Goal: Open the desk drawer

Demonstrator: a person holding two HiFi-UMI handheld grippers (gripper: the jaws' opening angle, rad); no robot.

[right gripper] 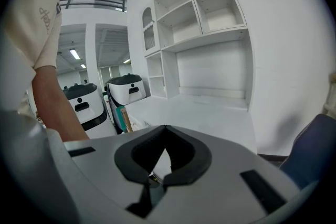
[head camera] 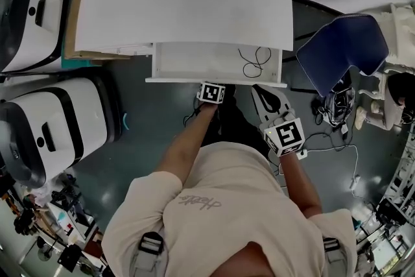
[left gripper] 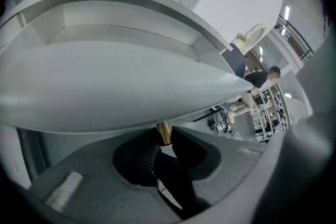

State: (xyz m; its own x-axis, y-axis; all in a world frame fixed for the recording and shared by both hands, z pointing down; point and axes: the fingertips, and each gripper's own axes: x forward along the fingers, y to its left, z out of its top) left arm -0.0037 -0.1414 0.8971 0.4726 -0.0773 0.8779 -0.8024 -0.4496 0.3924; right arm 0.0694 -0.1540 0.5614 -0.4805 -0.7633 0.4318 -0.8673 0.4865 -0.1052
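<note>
R hand-held gripper [right gripper: 163, 176], jaws together, empty, facing white desk [right gripper: 210, 123] w/ shelves [right gripper: 205, 13].

The white desk [head camera: 181, 3] stands at 12 o'clock. Its open drawer [head camera: 194, 63] holds a black cable [head camera: 254, 61]. Loose wires [head camera: 343, 147] lie on the grey floor [head camera: 149, 120] at 3 o'clock.

A blue chair [head camera: 343, 48] stands well apart from white machines [head camera: 58, 123].

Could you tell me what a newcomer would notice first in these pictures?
The white drawer stands pulled out from the desk at the centre, a black cable lying inside. The left tool is clamped on its brass knob at the front. A blue chair stands at right.
</note>
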